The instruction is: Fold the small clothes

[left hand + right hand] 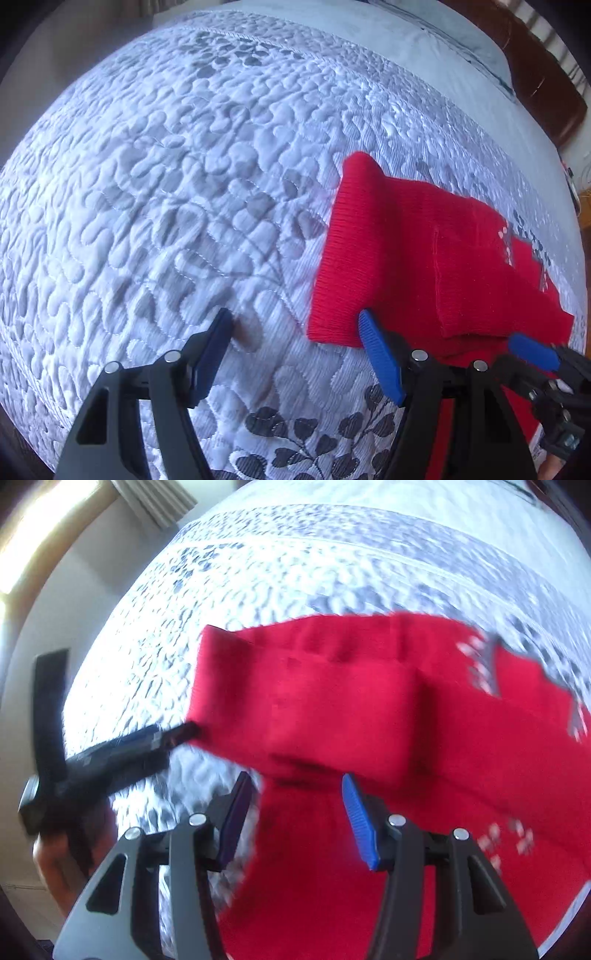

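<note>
Left gripper (295,350) fingers stand wide and empty at the red garment's (424,258) seven o'clock edge; right gripper (295,812) fingers, half-spread, grip nothing. A careless pinch could drag the loose fold open across the bed (166,184).

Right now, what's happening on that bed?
A person is folding a red garment on a quilted bedspread, a handheld gripper in each hand. The garment lies partly folded, one flap doubled over. The left gripper stands open at its edge, mostly over bare quilt. The right gripper is over the garment with cloth between its fingers; blur hides whether it grips.
</note>
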`<state>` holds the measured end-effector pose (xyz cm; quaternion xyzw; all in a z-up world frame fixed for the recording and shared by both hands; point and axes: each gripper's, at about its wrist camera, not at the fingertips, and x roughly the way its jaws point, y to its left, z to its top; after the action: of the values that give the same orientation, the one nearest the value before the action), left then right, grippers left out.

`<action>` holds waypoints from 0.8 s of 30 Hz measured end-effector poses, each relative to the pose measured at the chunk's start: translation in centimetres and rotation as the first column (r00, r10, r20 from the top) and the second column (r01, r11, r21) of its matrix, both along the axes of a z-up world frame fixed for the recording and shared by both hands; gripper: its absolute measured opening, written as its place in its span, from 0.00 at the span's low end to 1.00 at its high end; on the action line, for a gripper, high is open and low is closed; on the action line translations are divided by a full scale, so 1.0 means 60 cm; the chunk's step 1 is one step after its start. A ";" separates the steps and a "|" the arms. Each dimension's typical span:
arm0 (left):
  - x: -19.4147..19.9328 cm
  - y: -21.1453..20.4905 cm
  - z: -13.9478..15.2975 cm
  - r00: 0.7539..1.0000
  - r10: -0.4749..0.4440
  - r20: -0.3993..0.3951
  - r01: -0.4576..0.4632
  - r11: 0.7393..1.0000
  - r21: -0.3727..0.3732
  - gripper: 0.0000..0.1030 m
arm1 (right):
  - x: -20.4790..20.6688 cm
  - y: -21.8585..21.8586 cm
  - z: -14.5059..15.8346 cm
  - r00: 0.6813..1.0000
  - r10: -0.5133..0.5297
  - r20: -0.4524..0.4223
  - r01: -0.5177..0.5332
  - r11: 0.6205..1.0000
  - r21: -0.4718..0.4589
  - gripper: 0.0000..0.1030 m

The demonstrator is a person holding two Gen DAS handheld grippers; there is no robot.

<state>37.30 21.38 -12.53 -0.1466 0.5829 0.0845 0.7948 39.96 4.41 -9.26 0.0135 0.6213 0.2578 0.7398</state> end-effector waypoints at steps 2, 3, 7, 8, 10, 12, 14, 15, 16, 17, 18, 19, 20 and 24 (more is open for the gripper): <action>-0.004 0.004 0.007 1.000 0.004 0.007 -0.004 0.999 0.034 0.69 | 0.022 0.036 -0.016 1.000 0.005 0.001 -0.005 0.999 -0.051 0.51; -0.006 0.008 0.011 1.000 0.008 0.011 -0.009 0.999 0.038 0.70 | 0.032 0.049 -0.027 1.000 0.007 0.002 -0.006 0.997 -0.081 0.51; -0.005 0.025 0.006 0.999 0.039 0.014 -0.039 0.999 -0.011 0.70 | 0.055 0.076 -0.070 1.000 0.014 -0.004 -0.014 0.982 -0.189 0.59; -0.004 0.025 0.003 0.999 0.040 0.010 -0.040 0.999 -0.015 0.70 | 0.058 0.078 -0.077 1.000 0.017 -0.010 -0.019 0.982 -0.188 0.59; -0.005 0.026 0.001 0.999 0.045 0.008 -0.045 0.999 -0.015 0.70 | 0.065 0.074 -0.082 1.000 0.017 -0.002 -0.017 0.983 -0.183 0.48; -0.006 0.026 0.002 0.999 0.047 0.012 -0.046 0.999 -0.022 0.70 | 0.070 0.059 -0.076 1.000 0.009 0.004 -0.008 0.985 -0.173 0.22; -0.005 0.024 0.002 0.999 0.044 0.014 -0.044 0.999 -0.020 0.72 | 0.081 0.012 -0.066 0.998 -0.044 -0.054 0.041 0.997 -0.061 0.08; -0.004 0.023 0.001 0.999 0.042 0.014 -0.042 0.999 -0.018 0.72 | 0.086 -0.025 -0.060 0.992 -0.087 -0.094 0.089 0.996 0.016 0.08; -0.004 0.020 0.000 0.999 0.037 0.013 -0.037 0.999 -0.014 0.72 | 0.089 -0.055 -0.054 0.988 -0.121 -0.099 0.124 0.992 0.032 0.05; -0.003 0.018 0.000 0.999 0.034 0.013 -0.034 0.999 -0.011 0.72 | 0.090 -0.087 -0.047 0.984 -0.156 -0.086 0.159 0.987 0.026 0.09; -0.002 0.015 -0.001 0.999 0.032 0.013 -0.031 0.999 -0.009 0.72 | 0.089 -0.134 -0.039 0.977 -0.204 -0.065 0.206 0.978 0.022 0.14; -0.001 0.011 -0.001 1.000 0.029 0.013 -0.029 1.000 -0.007 0.73 | 0.087 -0.163 -0.036 0.971 -0.232 -0.063 0.234 0.972 0.020 0.38; 0.000 0.006 -0.002 1.000 0.020 0.013 -0.019 1.000 -0.007 0.73 | 0.083 -0.206 -0.037 0.960 -0.274 -0.060 0.275 0.961 0.011 0.52; 0.004 -0.015 -0.002 1.000 -0.006 0.013 0.006 1.000 0.021 0.73 | 0.058 -0.324 -0.060 0.928 -0.363 -0.078 0.363 0.932 -0.013 0.47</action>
<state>37.54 20.51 -12.66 -0.1369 0.5772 0.0874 0.8003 43.47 -15.05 -12.89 0.1389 0.6367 0.1163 0.7495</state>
